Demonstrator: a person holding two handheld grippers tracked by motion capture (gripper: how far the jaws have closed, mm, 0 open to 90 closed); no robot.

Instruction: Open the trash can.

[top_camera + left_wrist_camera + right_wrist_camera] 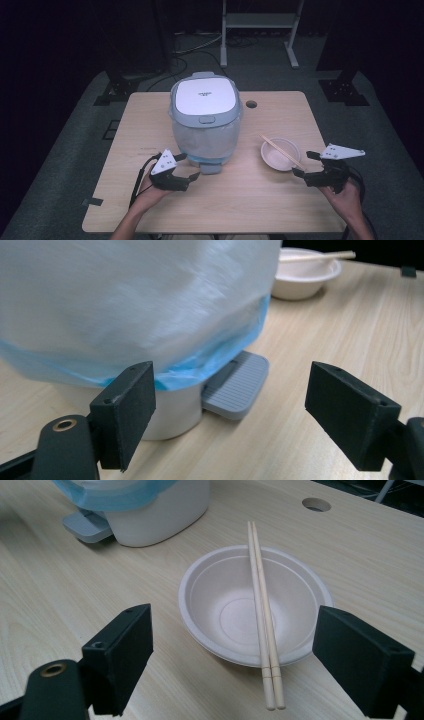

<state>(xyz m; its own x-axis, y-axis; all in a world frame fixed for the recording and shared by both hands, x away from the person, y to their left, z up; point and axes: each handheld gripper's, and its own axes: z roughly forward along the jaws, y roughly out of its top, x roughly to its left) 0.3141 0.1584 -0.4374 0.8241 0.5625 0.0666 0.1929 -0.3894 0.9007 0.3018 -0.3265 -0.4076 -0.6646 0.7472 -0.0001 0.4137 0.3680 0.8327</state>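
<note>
Your left gripper sits low over the tabletop, right at the front foot of the rice cooker. Its jaws stand wide apart with nothing between the pads. In the left gripper view, one jaw is just in front of the cooker's white base, and the grey ribbed tab that sticks out from the base lies in the gap ahead of the jaws, touched by neither. A thin plastic bag with a blue edge drapes over the cooker's body and hangs down close to that jaw.

Your right gripper rests well apart from the cooker, at the right side of the tabletop, just beside the white bowl. Its jaws are also spread wide and hold nothing. In the right gripper view the bowl stands just ahead of them, and a pair of wooden chopsticks lies across its rim, the near ends jutting past the rim toward you.

The cooker's lid is down.
</note>
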